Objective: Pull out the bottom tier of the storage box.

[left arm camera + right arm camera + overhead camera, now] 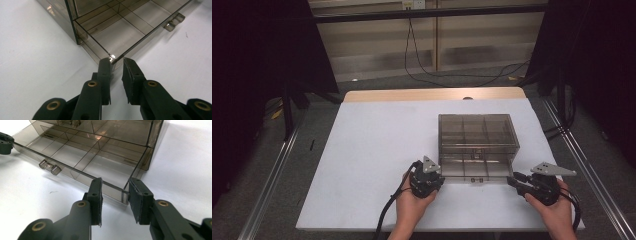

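Note:
A smoky clear plastic box (477,127) with several compartments stands on the white table (372,150). Its drawer (474,170) is drawn out toward me. In the left gripper view, my left gripper (116,61) has its two tips closed on the front left corner of the drawer (117,37). From the high view, that left gripper (442,176) sits just left of the drawer's front. My right gripper (115,187) holds the front right corner of the drawer (100,167), one pad on the front wall and one at the side. It is at the right in the high view (513,179).
Two small clear handle lugs (50,167) stick out from the middle of the drawer's front wall. The table's near edge (437,227) runs just behind my hands. Black cables (384,215) trail from the grippers. White table surface lies to the left of the box.

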